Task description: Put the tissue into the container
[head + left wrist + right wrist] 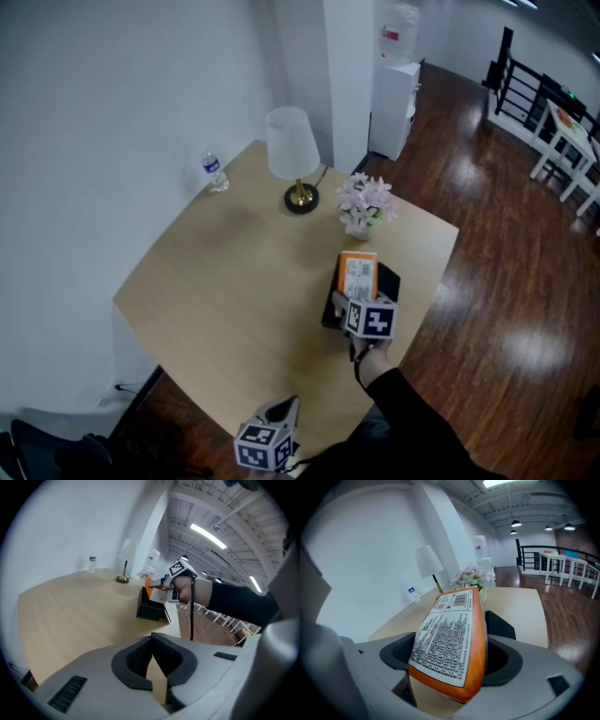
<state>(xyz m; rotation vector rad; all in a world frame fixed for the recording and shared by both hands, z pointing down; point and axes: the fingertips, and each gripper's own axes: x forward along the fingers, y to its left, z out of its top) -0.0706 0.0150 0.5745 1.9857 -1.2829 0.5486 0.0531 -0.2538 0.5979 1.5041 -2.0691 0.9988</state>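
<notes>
Tabletop lies bare beside container; flowers, lamp and bottle line the far edge.

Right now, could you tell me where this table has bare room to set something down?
The wide stretch of table between the water bottle and the near edge is bare. The right side is crowded: lamp, flowers, container.

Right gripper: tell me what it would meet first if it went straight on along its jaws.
The right gripper is shut on the orange tissue pack, and just beyond it lies the black container. The pack would likely meet that first; the flowers stand farther along. Depth is unclear.
</notes>
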